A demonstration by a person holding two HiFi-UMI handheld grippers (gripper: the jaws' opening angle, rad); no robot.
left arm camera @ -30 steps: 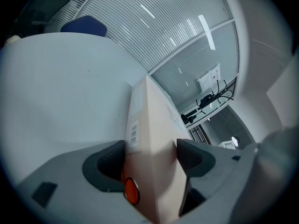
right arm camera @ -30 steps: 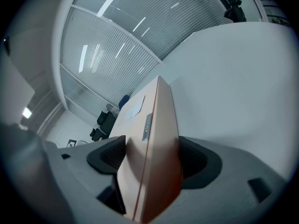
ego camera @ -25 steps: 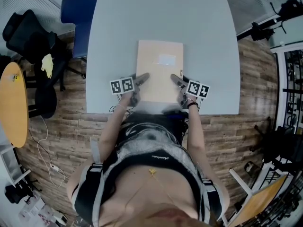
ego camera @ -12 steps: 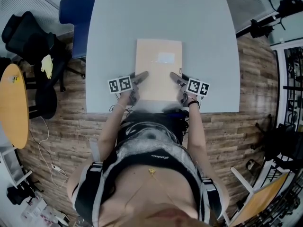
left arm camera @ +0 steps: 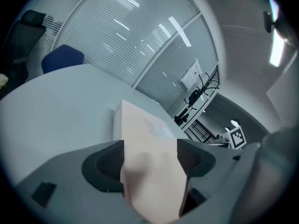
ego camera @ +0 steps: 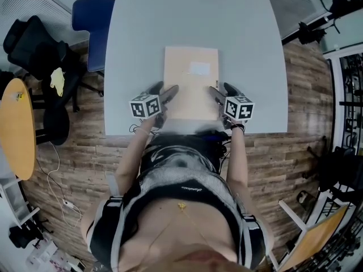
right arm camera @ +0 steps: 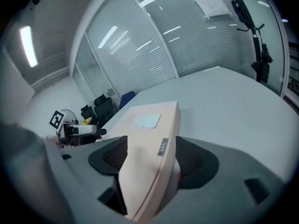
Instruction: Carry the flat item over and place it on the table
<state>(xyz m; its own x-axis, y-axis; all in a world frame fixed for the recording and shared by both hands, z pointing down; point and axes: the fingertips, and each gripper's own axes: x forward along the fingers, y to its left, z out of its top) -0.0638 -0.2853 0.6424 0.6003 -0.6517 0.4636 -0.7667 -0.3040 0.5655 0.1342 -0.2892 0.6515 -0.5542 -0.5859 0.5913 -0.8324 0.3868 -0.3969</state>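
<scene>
A flat beige box with a pale label lies lengthwise on the grey table, near its front edge. My left gripper holds the box's near left corner. In the left gripper view the box fills the gap of the left gripper from pad to pad. My right gripper is at the near right corner. Its jaws are closing, and the box sits tilted in the right gripper, touching both pads.
A blue chair stands at the table's far left corner, with a black office chair beside it. A yellow round table is at the far left. A white cable trails over the wooden floor. The person stands against the table's front edge.
Both grippers have rolled, so their marker cubes show other faces and both fingers of each now appear at the box's near corners. The box has stayed where it was.
</scene>
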